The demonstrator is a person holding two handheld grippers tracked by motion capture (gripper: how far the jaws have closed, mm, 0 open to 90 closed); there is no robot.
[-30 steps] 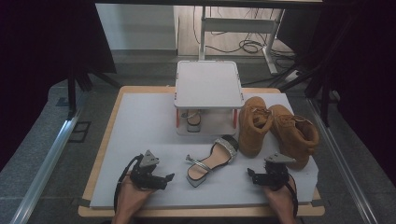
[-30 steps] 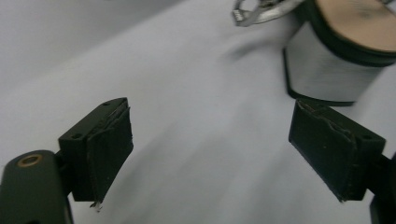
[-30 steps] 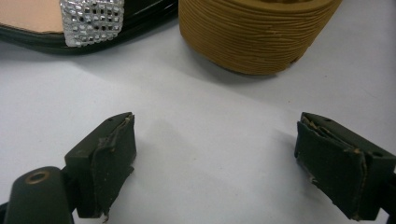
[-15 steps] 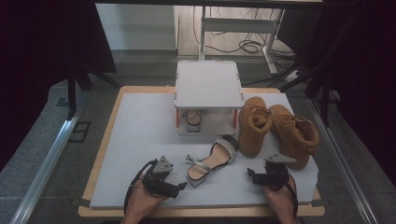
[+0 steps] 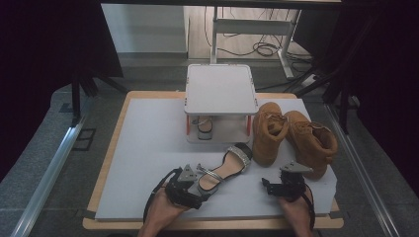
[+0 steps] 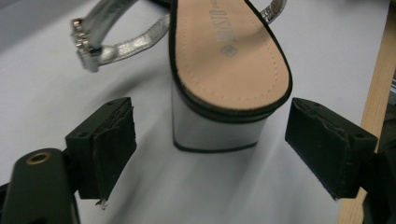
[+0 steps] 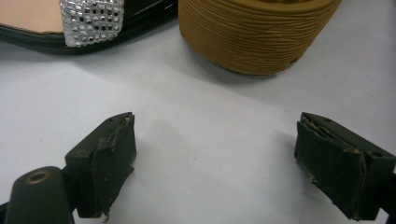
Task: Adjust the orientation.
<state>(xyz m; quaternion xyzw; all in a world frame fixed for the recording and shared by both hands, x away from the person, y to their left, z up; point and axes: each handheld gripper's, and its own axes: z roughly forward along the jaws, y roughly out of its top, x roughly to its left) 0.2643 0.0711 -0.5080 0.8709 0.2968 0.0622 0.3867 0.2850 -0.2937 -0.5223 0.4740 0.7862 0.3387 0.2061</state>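
Two open jaws frame the sandal heel

Both jaws of the left gripper (image 6: 210, 149) stand apart, the sandal (image 6: 229, 60) heel block between them, untouched. A good grasp would likely centre the block, then close squarely on its sides. Right gripper (image 7: 215, 158) rests released on the tabletop (image 5: 148, 148), sandal and boot (image 7: 257, 32) beyond its jaws.

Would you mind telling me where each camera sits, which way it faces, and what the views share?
High view: above the person's side, looking forward and down on the table; forearms and both grippers show.
Left gripper view: rides the left gripper, open jaws flanking the sandal heel.
Right gripper view: rides the right gripper, jaws open, facing a boot.
All three share the sandal.
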